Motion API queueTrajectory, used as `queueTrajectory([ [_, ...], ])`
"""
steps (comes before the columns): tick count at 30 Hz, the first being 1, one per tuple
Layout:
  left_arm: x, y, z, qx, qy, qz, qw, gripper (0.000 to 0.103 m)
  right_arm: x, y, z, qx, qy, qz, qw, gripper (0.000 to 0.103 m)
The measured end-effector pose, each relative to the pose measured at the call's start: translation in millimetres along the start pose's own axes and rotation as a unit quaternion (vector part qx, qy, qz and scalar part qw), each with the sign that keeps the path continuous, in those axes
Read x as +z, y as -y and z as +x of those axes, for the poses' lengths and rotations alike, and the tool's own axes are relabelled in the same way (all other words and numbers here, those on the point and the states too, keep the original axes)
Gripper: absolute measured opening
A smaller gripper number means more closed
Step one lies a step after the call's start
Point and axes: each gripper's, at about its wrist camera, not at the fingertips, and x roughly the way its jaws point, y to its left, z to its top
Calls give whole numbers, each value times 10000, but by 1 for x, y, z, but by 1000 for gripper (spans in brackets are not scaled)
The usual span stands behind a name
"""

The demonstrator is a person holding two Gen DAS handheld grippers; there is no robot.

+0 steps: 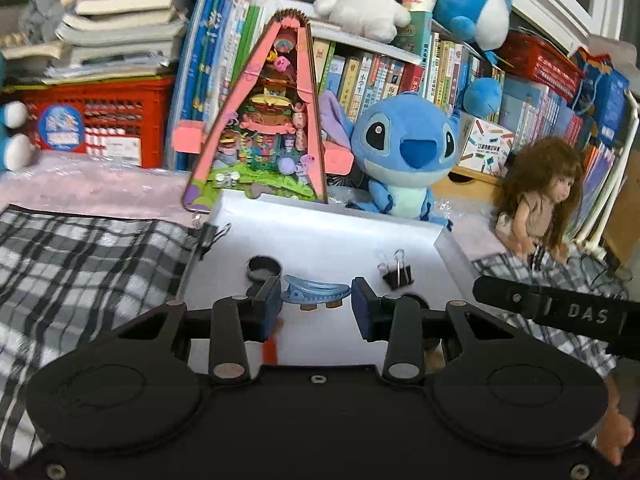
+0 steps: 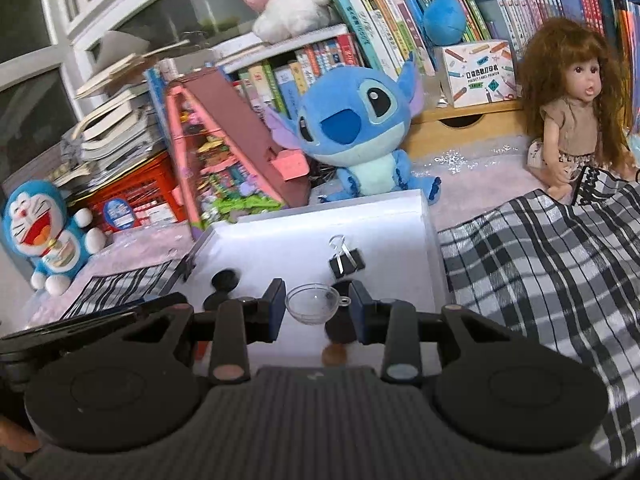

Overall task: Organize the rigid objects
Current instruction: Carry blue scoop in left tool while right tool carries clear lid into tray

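My left gripper [image 1: 316,300] is shut on a light blue hair clip [image 1: 316,293], which lies crosswise between the blue pads above a white tray [image 1: 320,232]. My right gripper [image 2: 317,308] is shut on a clear plastic half-shell [image 2: 312,306] with a small loop, held over the same tray [image 2: 380,232]. In the tray lie a black binder clip [image 1: 396,274] [image 2: 345,262] and a black round cap [image 1: 262,268]. Another binder clip [image 1: 210,236] is clamped on the tray's left rim. A small brown round thing [image 2: 334,354] shows below the right pads.
Behind the tray stand a blue plush [image 1: 404,152], a pink triangular toy house [image 1: 264,128] and a long-haired doll [image 1: 536,196]. Plaid cloth [image 1: 80,264] [image 2: 540,264] flanks both sides. Books, a red crate [image 1: 100,120] and a blue cat plush [image 2: 44,232] fill the back.
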Motion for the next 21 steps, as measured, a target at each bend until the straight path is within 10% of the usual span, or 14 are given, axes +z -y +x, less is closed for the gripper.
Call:
queueTrajectory([
  [21, 42, -26, 112, 454, -460, -215, 9977, 36, 59, 9, 105, -165, -433, 543, 9974, 39],
])
